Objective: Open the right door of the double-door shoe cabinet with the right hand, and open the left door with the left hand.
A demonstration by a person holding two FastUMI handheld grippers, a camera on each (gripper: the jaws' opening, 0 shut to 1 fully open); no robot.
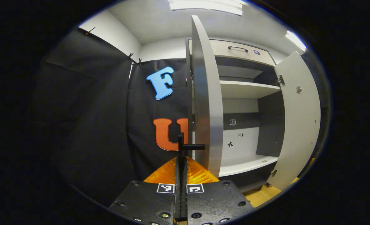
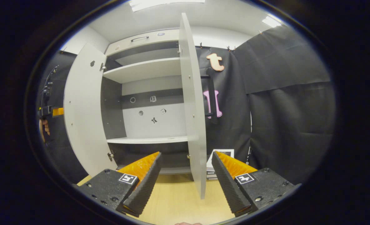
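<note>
flat matte doors (image 2: 191, 103) stand open.

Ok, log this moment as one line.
left gripper shut on left door handle | right gripper open, straddling right door | both doors open

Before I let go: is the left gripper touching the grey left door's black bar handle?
Touching. The left gripper view shows the left gripper closed, both fingers pressed on the black bar handle.
</note>
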